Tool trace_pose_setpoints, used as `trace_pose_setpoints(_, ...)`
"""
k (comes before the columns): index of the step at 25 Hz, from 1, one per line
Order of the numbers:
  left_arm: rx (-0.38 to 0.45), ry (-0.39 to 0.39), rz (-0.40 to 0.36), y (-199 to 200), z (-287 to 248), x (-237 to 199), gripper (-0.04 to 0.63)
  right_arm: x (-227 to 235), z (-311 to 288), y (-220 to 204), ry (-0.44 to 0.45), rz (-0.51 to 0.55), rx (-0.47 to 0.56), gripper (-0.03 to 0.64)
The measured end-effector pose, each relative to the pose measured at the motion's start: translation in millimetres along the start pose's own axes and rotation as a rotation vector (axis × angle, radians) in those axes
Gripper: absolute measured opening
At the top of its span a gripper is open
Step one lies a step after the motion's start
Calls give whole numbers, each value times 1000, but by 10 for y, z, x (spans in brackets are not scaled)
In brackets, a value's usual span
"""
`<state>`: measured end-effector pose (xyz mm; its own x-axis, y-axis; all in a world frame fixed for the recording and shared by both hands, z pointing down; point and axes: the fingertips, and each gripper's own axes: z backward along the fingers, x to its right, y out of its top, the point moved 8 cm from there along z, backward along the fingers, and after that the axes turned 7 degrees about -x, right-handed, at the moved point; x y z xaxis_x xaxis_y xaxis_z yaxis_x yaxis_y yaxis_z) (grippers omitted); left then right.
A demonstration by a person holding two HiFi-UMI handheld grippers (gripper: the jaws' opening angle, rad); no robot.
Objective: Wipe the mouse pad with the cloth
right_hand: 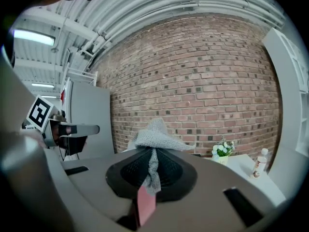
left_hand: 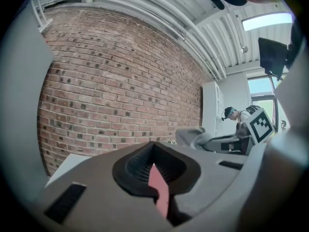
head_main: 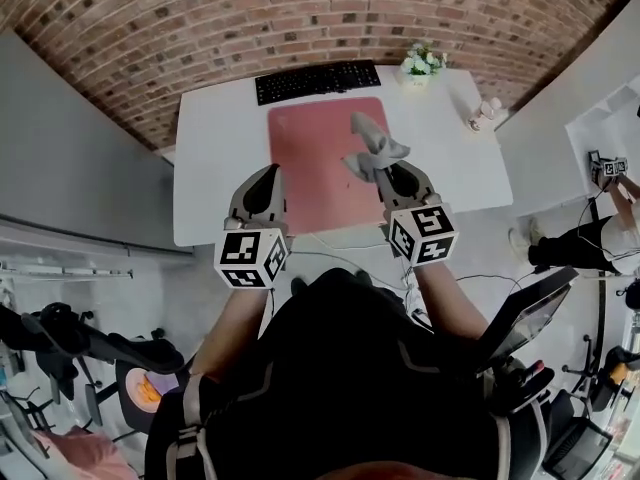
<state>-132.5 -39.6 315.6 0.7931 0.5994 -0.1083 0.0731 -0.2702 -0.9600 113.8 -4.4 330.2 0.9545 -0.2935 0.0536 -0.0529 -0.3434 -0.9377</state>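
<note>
A pink mouse pad [head_main: 310, 163] lies on the white table [head_main: 215, 168], in front of a black keyboard [head_main: 317, 80]. My right gripper [head_main: 392, 173] is shut on a grey cloth [head_main: 373, 148], which sticks up from the jaws above the pad's right part. In the right gripper view the cloth [right_hand: 154, 141] is pinched between the closed jaws, with pink pad below. My left gripper [head_main: 266, 183] hangs over the pad's left edge, shut with nothing in it. In the left gripper view only a pink sliver shows between its jaws.
A small pot of white flowers [head_main: 421, 63] and a small bottle [head_main: 482, 116] stand at the table's far right. A brick wall [head_main: 300, 13] rises behind the table. Cables lie on the floor near the front edge. Another person [head_main: 575, 238] stands at the right.
</note>
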Motion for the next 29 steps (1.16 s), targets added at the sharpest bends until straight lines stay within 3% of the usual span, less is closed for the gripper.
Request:
trace_pose_setpoints(10, 31, 63, -32, 51, -46, 328, -2, 143, 160, 57, 26, 44, 44, 35)
trace_pose_setpoints(29, 7, 54, -41, 62, -161, 350, -1, 211, -9, 29, 39, 2, 45, 35)
